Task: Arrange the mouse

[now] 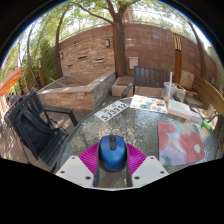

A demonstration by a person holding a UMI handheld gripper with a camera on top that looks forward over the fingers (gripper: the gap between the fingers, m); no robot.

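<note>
- Your gripper [112, 170] is closed on the blue mouse [112, 152] — both pink pads [90, 158] press its sides.
- The mouse sits above the near edge of the glass table [140, 125].
- A colourful mat [182, 142] lies at the table's right side.
- A white sign [113, 109] rests near its far edge — boxes [123, 87] beyond, contents not visible.

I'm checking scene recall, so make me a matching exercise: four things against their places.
Things:
1. mouse
2. mat
3. label
4. chair

Places:
A. beside the table, off its edge
B. on the table, beyond the mouse
C. between the gripper fingers
D. on the table, to one side of the mouse

Pairs: 1-C, 2-D, 3-B, 4-A
</note>
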